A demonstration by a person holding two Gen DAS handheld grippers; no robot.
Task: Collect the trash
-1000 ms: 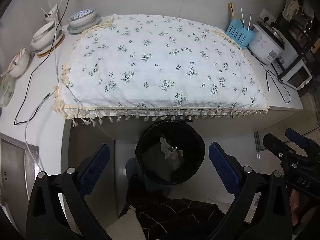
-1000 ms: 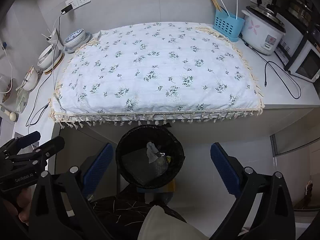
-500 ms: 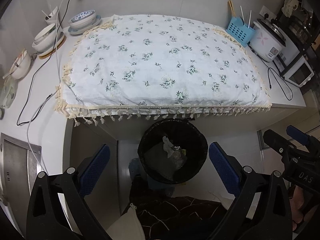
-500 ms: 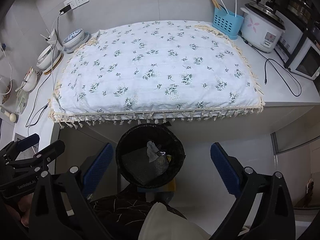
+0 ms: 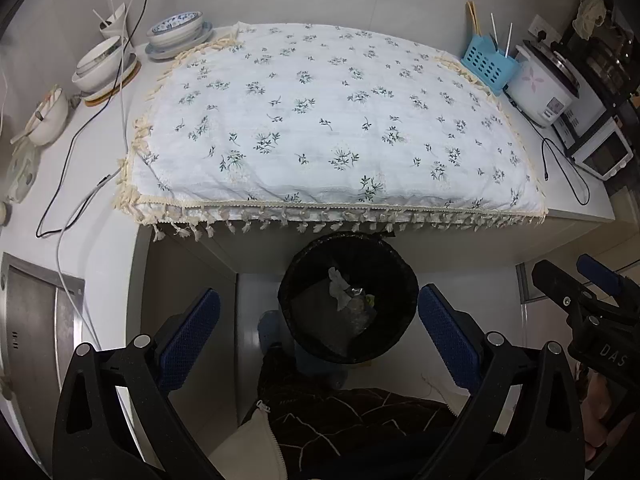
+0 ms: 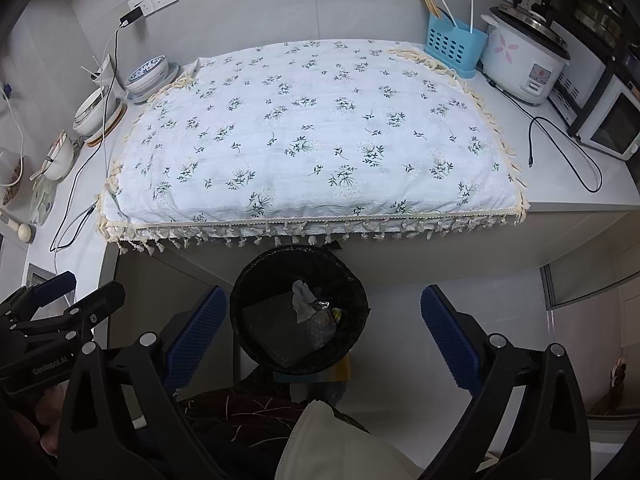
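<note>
A black-lined trash bin (image 5: pixel 304 344) (image 6: pixel 248 344) stands on the floor below the counter's front edge. Inside it lie a crumpled white tissue (image 5: pixel 338 286) (image 6: pixel 302 300) and other scraps. The floral cloth (image 5: pixel 328 120) (image 6: pixel 312 132) covering the counter carries no loose trash that I can see. My left gripper (image 5: pixel 318 332) hovers open above the bin with nothing between its blue pads. My right gripper (image 6: pixel 320 332) is also open and empty, held over the bin. Each gripper shows at the edge of the other's view.
Stacked bowls (image 5: pixel 104 66) and a blue-patterned bowl (image 5: pixel 174 30) sit at the counter's left, with cables (image 5: pixel 76 184) trailing. A blue utensil basket (image 6: pixel 452 46), a rice cooker (image 6: pixel 524 60) and a toaster oven (image 6: pixel 608 124) stand at the right. A person's dark patterned clothing (image 5: pixel 344 420) fills the bottom.
Both grippers have drifted slightly back and up from the counter, so the scene looks a little farther away. Neither gripper's opening has changed.
</note>
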